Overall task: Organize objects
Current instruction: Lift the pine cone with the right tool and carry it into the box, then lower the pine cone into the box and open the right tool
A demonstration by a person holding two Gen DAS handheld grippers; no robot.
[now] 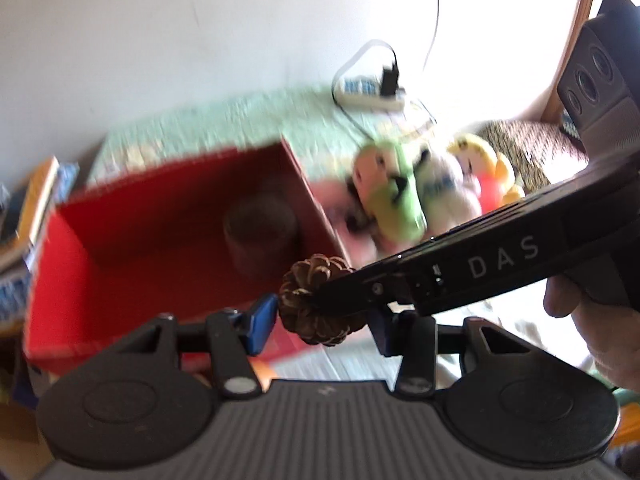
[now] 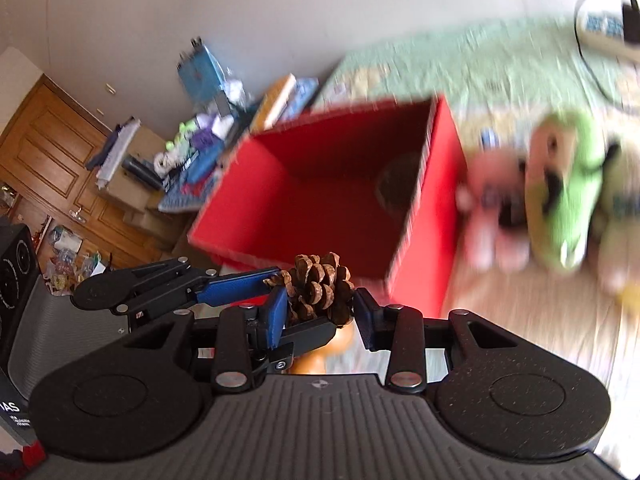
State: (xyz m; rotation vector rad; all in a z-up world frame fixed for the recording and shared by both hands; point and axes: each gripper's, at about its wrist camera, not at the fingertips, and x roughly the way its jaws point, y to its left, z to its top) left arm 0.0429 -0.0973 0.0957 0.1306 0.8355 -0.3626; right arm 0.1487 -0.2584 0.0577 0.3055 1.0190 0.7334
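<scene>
A brown pine cone (image 1: 316, 304) hangs in the air in front of an open red box (image 1: 120, 248), near its front right corner. My left gripper (image 1: 322, 322) is shut on the cone, its blue left pad (image 1: 262, 326) pressed to the cone's side. My right gripper (image 1: 324, 300) reaches in from the right and meets the same cone. In the right wrist view the pine cone (image 2: 320, 288) sits between the pads of my right gripper (image 2: 320, 314), which is shut on it. The left gripper (image 2: 276, 282) comes in from the left. The red box (image 2: 320, 200) holds a dark round container (image 2: 396, 188).
Plush toys, among them a green one (image 1: 396, 200), lie right of the box on a pale green cover (image 1: 240, 120). A power strip (image 1: 368, 92) with a cable lies at the back. Books and clutter (image 2: 208, 120) are stacked left of the box. A hand (image 1: 600, 320) holds the right gripper.
</scene>
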